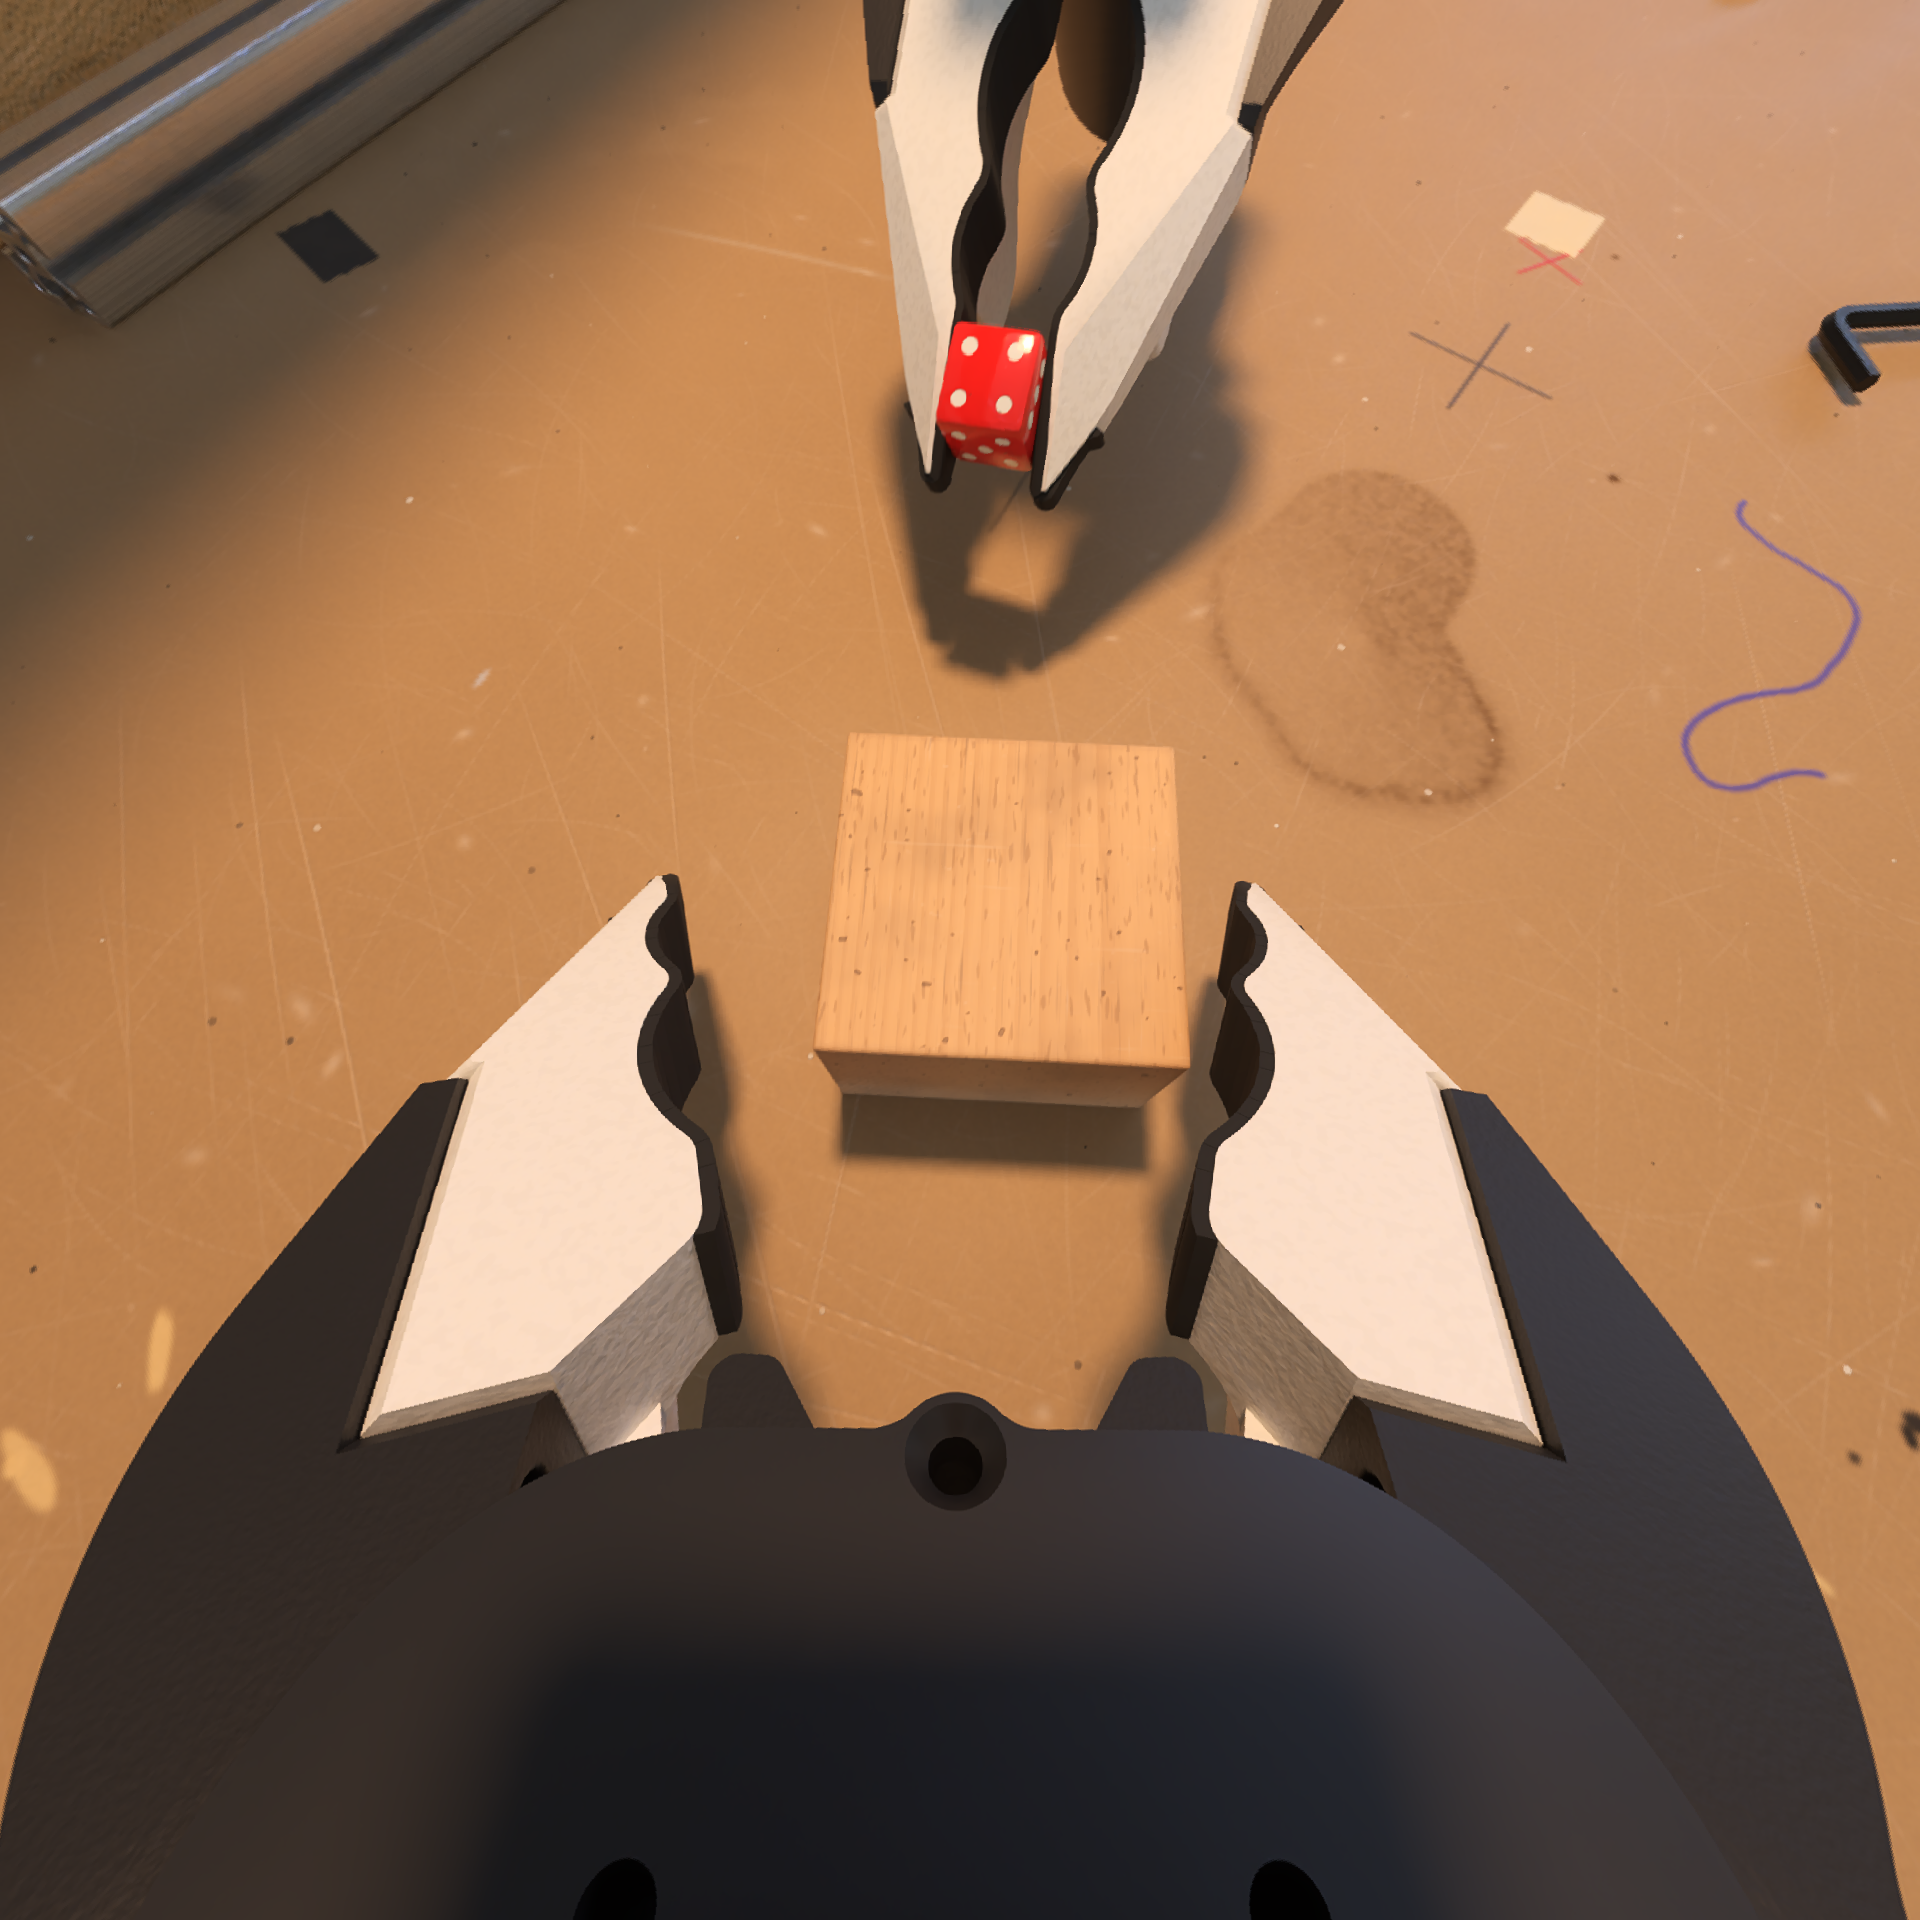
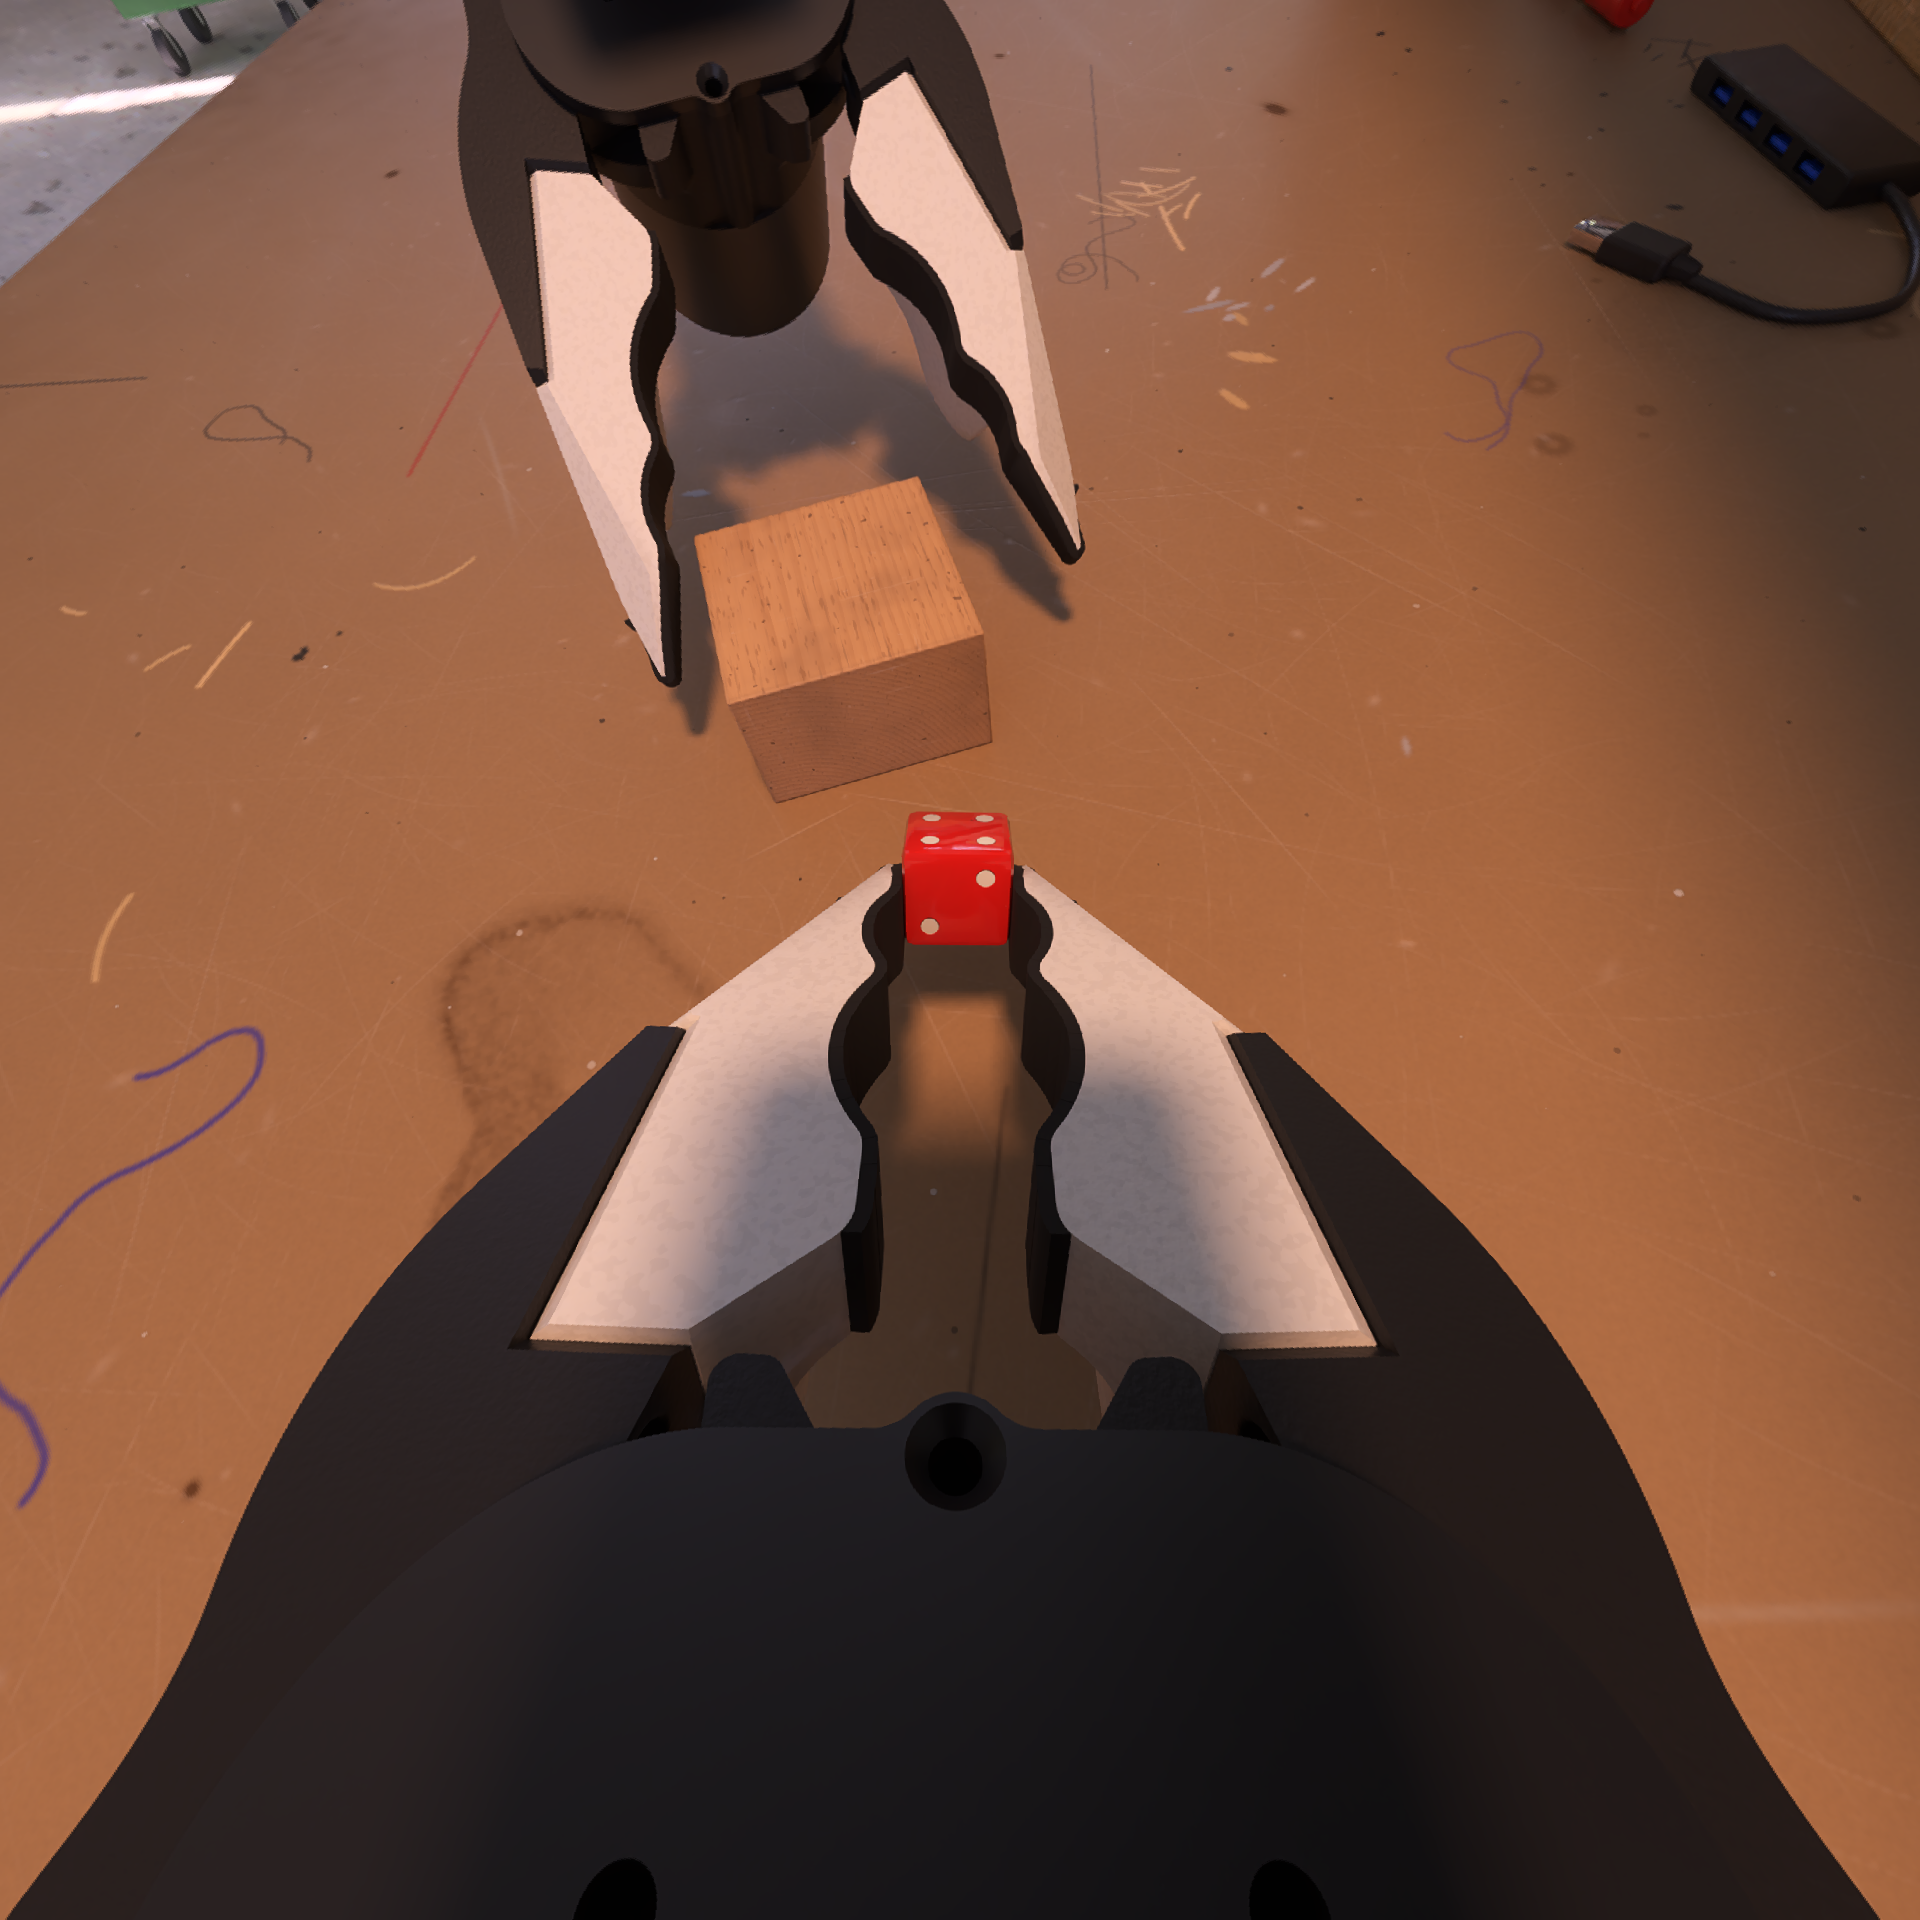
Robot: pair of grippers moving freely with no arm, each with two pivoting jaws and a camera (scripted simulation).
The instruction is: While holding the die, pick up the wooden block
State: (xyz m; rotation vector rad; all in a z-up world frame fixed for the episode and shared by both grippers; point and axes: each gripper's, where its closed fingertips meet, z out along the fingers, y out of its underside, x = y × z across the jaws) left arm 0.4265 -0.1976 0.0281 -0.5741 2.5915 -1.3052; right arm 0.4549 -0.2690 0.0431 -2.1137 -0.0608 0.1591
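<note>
A wooden block (image 1: 1003, 904) rests on the brown table (image 1: 416, 727). My left gripper (image 1: 956, 885) is open, with one finger on each side of the block's near half and a gap at both sides. In the right wrist view the left gripper (image 2: 868, 613) straddles the block (image 2: 842, 634) from the far side. My right gripper (image 2: 956, 873) is shut on a red die (image 2: 956, 883) with white pips, held at the fingertips above the table, just short of the block. In the left wrist view the right gripper (image 1: 992, 486) holds the die (image 1: 989, 395) beyond the block.
A metal profile bar (image 1: 208, 135) lies at the far left and a black hex key (image 1: 1860, 343) at the right edge. A black USB hub (image 2: 1808, 125) with cable lies at the far right. The table's edge (image 2: 104, 208) runs along the upper left.
</note>
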